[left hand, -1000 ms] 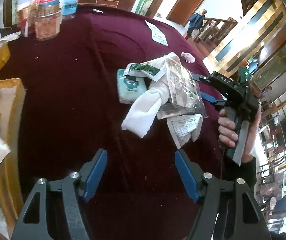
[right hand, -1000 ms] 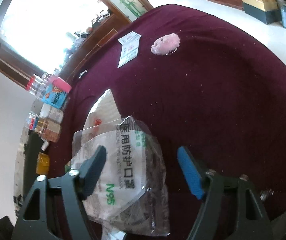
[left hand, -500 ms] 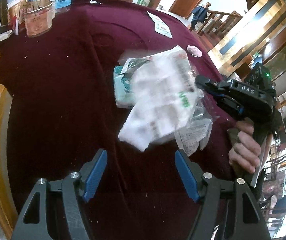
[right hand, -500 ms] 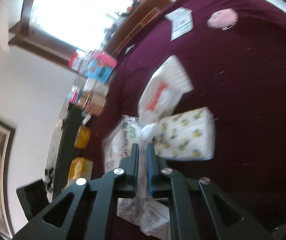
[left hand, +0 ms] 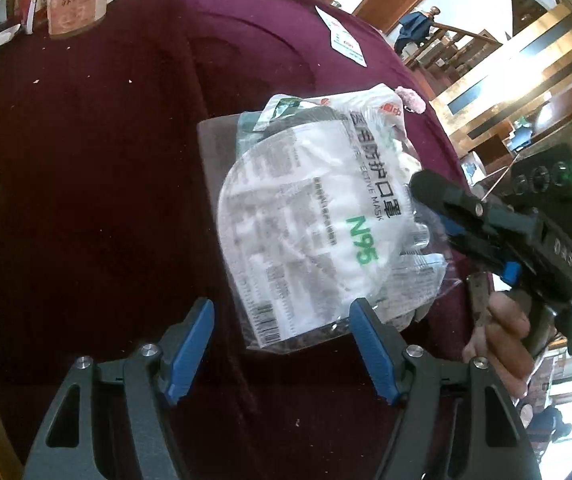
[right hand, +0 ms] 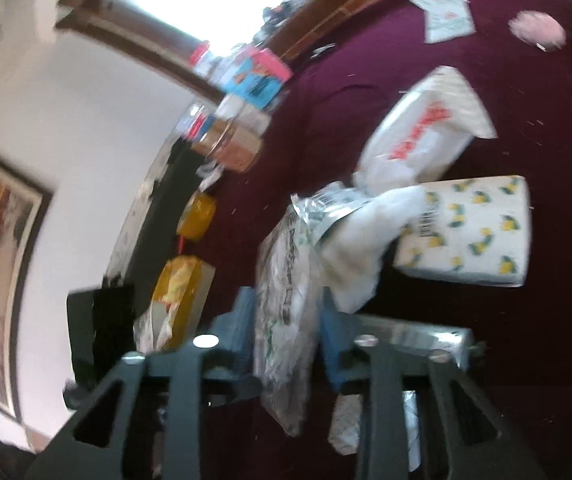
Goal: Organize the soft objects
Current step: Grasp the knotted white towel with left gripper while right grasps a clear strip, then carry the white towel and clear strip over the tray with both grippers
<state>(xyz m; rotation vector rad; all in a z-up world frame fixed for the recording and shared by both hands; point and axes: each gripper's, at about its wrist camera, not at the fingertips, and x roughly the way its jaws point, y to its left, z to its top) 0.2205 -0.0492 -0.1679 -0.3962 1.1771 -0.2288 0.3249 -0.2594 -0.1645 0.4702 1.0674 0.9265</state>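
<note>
An N95 mask in a clear packet [left hand: 305, 232] hangs flat above the dark red tablecloth [left hand: 98, 168]. My right gripper [left hand: 421, 200] pinches its right edge. In the right wrist view the packet [right hand: 282, 248] stands edge-on between the blue pads of that gripper [right hand: 286, 300]; the jaws are opening slightly, with the pads still on the packet. My left gripper [left hand: 282, 308] is open just below the packet's lower edge, not touching it. Beneath lie a lemon-print tissue pack [right hand: 469, 228], a white cloth [right hand: 361, 236] and a white packet with red print [right hand: 421, 132].
Jars [left hand: 76, 0] and a blue box stand at the table's far left. Yellow bags [right hand: 182, 284] line the left edge. A paper leaflet [left hand: 341, 42] and a pink fluffy ball [right hand: 537, 28] lie farther off. A person's hand [left hand: 501, 328] holds the right gripper.
The right gripper shut on the mask packet and lifted it off the pile, turning it flat. The left gripper moved nearer and lower, and its jaws stayed open.
</note>
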